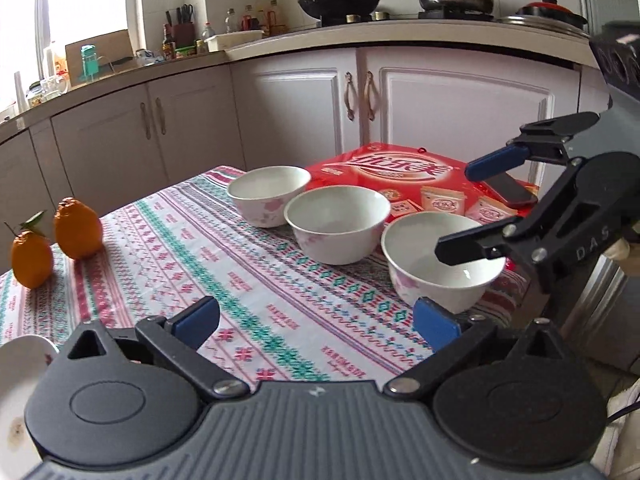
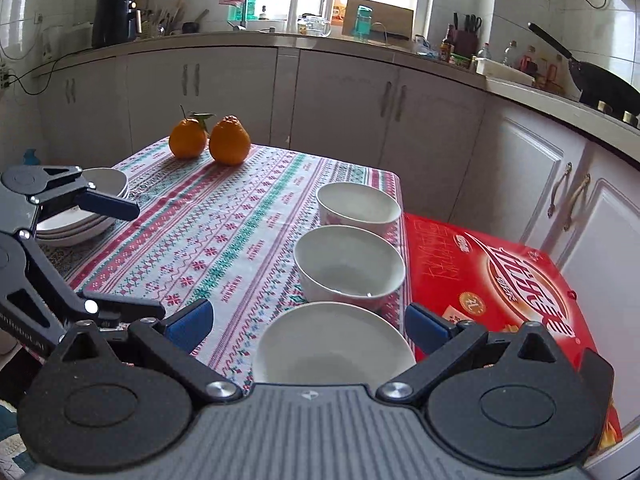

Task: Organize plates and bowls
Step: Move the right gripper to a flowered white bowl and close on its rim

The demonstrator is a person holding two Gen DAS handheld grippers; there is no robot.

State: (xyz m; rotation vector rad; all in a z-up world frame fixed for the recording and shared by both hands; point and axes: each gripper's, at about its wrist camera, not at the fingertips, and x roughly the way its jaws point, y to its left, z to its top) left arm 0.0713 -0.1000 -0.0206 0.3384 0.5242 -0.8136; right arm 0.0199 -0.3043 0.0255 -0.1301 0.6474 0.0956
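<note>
Three white bowls with pink flowers stand in a row on the patterned tablecloth [image 1: 248, 280]: a far bowl [image 1: 270, 194], a middle bowl [image 1: 338, 226] and a near bowl [image 1: 440, 260]. My left gripper [image 1: 316, 320] is open over bare cloth, left of the near bowl, with nothing between its fingers. My right gripper [image 1: 476, 208] is wide open, its lower finger hovering over the near bowl's inside. In the right wrist view the near bowl [image 2: 332, 344] lies under the open right gripper [image 2: 308, 324], untouched. A stack of white plates [image 2: 80, 216] sits behind the left gripper [image 2: 120, 256].
Two oranges [image 2: 187, 138] [image 2: 230, 140] stand at the table's far corner. A red carton [image 2: 500, 276] lies beside the bowls, with a phone [image 1: 508, 192] on top. A plate rim [image 1: 20, 380] shows at the lower left. Kitchen cabinets and counter surround the table.
</note>
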